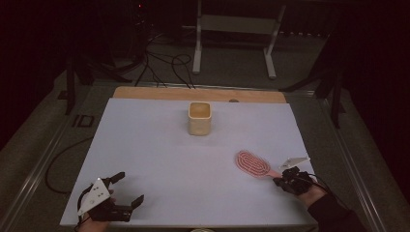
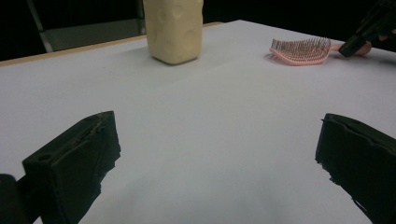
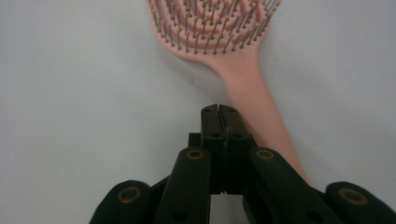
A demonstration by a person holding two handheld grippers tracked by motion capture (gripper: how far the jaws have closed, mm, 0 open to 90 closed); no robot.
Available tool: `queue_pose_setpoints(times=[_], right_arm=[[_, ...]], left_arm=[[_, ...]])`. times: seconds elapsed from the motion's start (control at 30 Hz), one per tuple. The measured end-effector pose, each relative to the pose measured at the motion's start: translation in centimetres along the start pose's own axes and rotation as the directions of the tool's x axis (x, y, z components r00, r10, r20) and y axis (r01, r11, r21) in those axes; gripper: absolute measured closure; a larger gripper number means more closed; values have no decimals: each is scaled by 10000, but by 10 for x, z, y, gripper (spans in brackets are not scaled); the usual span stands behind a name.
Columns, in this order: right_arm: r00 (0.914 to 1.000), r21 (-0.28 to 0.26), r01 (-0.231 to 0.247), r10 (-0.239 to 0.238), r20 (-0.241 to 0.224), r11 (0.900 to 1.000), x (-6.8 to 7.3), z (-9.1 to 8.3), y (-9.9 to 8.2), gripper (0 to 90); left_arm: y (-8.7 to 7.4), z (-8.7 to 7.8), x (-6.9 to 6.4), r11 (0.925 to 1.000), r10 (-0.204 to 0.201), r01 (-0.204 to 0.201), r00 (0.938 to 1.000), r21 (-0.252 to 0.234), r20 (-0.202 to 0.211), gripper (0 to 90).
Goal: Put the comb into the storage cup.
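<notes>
a pink plastic hairbrush with an oval head and thin bristles lies flat on the white table top, bristles up, near the right edge. its handle points toward the person's right hand.

the right gripper sits low at the handle end of the brush. in the right gripper view its two black jaws are pressed tight together with no gap, and the pink handle runs along just beside them, not between them. the closed tips are over the handle's edge; i cannot tell if they touch it.

the left gripper rests at the near left corner of the table, well apart from the brush. its jaws are spread wide with only bare table between them.

a cream bumpy cup stands upright at the far middle of the table.
</notes>
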State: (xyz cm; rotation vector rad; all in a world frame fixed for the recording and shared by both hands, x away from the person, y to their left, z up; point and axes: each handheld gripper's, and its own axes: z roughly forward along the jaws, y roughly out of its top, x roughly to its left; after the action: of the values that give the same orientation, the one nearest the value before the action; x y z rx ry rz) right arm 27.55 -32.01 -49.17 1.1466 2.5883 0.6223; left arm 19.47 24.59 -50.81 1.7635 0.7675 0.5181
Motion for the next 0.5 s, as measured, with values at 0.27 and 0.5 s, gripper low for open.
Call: queue_pose_setpoints(times=[0.27,0.5], right_arm=[[9997,2,-227,227,103,9997,-10,1,1,900],[9995,-17,-280,280,135,9996,-13,0,3,900]], left_arm=[[0,0,0,10000,8,-8,10000,22,11,4],[0,0,0,10000,19,-19,10000,13,15,4]])
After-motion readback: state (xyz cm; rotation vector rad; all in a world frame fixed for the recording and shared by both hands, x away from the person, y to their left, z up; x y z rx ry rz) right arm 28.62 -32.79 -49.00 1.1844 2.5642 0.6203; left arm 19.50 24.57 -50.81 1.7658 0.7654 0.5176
